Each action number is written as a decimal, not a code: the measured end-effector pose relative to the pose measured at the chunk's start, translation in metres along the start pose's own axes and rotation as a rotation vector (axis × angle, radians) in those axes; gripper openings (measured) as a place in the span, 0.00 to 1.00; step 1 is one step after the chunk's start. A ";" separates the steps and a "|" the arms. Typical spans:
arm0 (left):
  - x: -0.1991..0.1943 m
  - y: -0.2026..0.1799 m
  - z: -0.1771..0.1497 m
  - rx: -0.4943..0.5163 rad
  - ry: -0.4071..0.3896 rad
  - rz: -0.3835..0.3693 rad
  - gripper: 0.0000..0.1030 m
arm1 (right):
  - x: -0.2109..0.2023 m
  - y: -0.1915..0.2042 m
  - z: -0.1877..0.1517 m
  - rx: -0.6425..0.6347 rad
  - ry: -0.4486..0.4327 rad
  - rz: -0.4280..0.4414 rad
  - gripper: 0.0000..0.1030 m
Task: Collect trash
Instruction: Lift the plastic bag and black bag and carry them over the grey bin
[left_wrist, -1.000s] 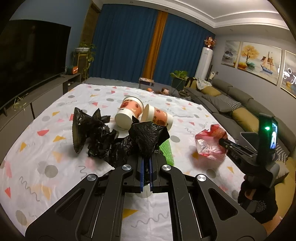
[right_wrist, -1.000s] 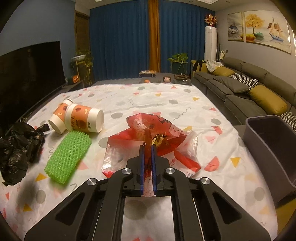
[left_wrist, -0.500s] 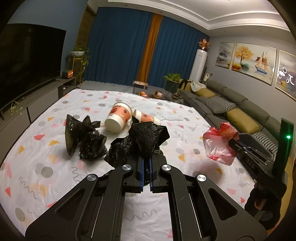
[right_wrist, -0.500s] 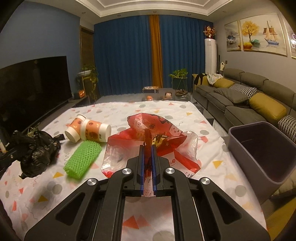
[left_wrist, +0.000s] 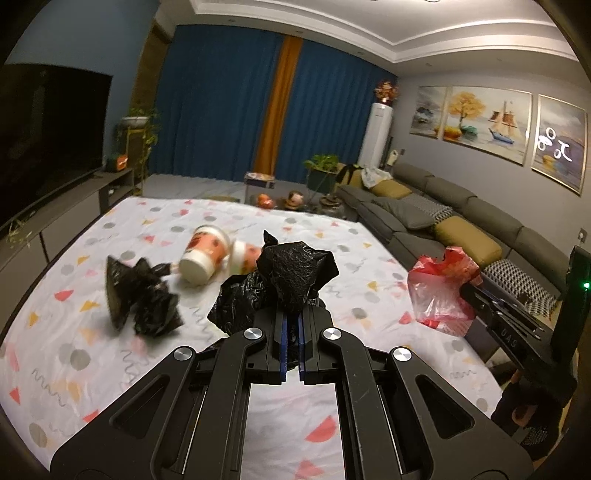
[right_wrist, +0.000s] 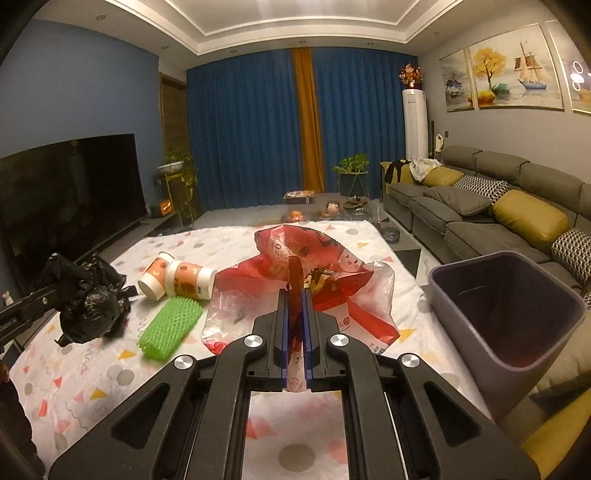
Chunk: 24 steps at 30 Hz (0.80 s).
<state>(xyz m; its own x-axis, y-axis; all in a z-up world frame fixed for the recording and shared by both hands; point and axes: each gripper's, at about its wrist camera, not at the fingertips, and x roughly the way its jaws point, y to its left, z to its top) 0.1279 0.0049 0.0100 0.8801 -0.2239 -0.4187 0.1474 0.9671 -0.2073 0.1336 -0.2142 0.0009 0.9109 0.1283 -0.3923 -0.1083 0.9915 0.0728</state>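
Note:
My left gripper (left_wrist: 291, 326) is shut on a crumpled black plastic bag (left_wrist: 295, 275), which hangs above the patterned tablecloth (left_wrist: 74, 354). In the right wrist view the bag (right_wrist: 92, 299) shows at the far left, with the left gripper (right_wrist: 40, 301) on it. My right gripper (right_wrist: 295, 317) is shut on a red and clear plastic bag (right_wrist: 325, 266), lifted off the cloth. The left wrist view has that bag (left_wrist: 439, 291) at the right with the right gripper (left_wrist: 471, 291) behind it. Two paper cups (right_wrist: 177, 278) and a green foam net (right_wrist: 170, 325) lie on the cloth.
A grey waste bin (right_wrist: 454, 332) stands open at the table's right edge, just right of the red bag. A sofa (right_wrist: 480, 214) runs along the right wall and a large television (right_wrist: 66, 184) along the left. A second black crumpled mass (left_wrist: 140, 295) shows left of the held bag.
Both grippers have risen and drawn back with their bags. The black bag has come up off the cloth. The grey bin has moved further into the right wrist view.

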 end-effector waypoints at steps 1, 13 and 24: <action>0.002 -0.003 0.001 0.005 0.000 -0.006 0.03 | -0.001 0.000 0.001 0.000 -0.003 -0.002 0.07; 0.039 -0.060 0.013 0.063 0.031 -0.115 0.03 | -0.023 -0.032 0.009 -0.005 -0.041 -0.087 0.07; 0.071 -0.125 0.030 0.149 0.039 -0.210 0.03 | -0.026 -0.076 0.018 0.011 -0.062 -0.211 0.07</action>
<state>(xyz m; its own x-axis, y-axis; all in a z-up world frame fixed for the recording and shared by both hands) 0.1853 -0.1279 0.0329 0.8056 -0.4233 -0.4145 0.3927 0.9054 -0.1616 0.1255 -0.2929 0.0217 0.9355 -0.0842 -0.3431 0.0913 0.9958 0.0047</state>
